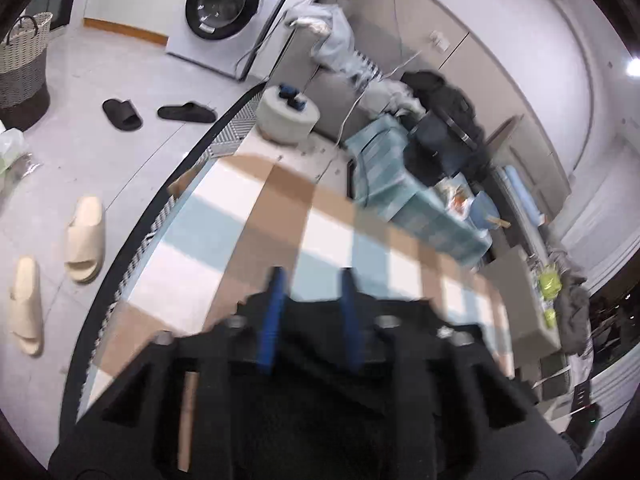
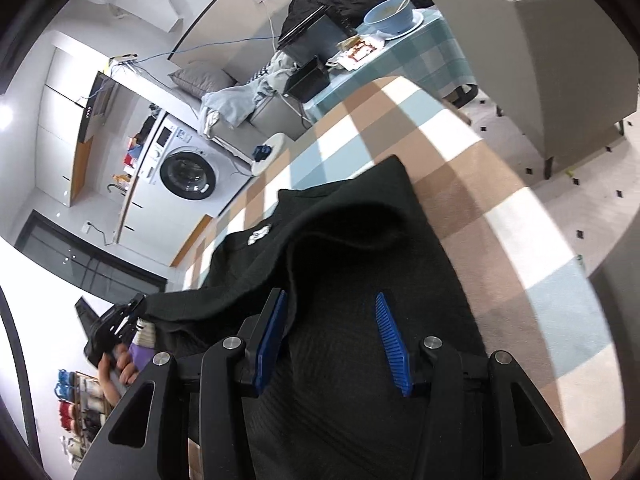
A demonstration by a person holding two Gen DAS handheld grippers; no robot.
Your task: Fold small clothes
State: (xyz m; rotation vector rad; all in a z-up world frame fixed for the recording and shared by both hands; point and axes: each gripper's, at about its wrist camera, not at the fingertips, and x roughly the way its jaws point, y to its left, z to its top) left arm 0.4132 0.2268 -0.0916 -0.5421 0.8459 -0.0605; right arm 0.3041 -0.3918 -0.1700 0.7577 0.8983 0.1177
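Observation:
A small black garment (image 2: 352,248) with a white label (image 2: 259,234) lies on a checked cloth (image 2: 500,184) of brown, white and pale blue squares. In the right wrist view my right gripper (image 2: 332,300) is open just above the garment, its blue pads (image 2: 394,344) apart and a raised fold of fabric beside the left pad. At the far left of that view my left gripper (image 2: 132,308) holds the garment's edge lifted. In the blurred left wrist view, black fabric (image 1: 316,320) fills the gap between the left gripper's (image 1: 312,276) blue pads (image 1: 276,320).
A low table with a teal checked cloth (image 2: 432,52) carries a blue bowl (image 2: 390,16), a food tray and dark items. A grey cabinet (image 2: 568,52) stands at right. A washing machine (image 1: 236,12), a round stool (image 1: 286,114), slippers (image 1: 86,238) and a basket (image 1: 24,68) are on the floor.

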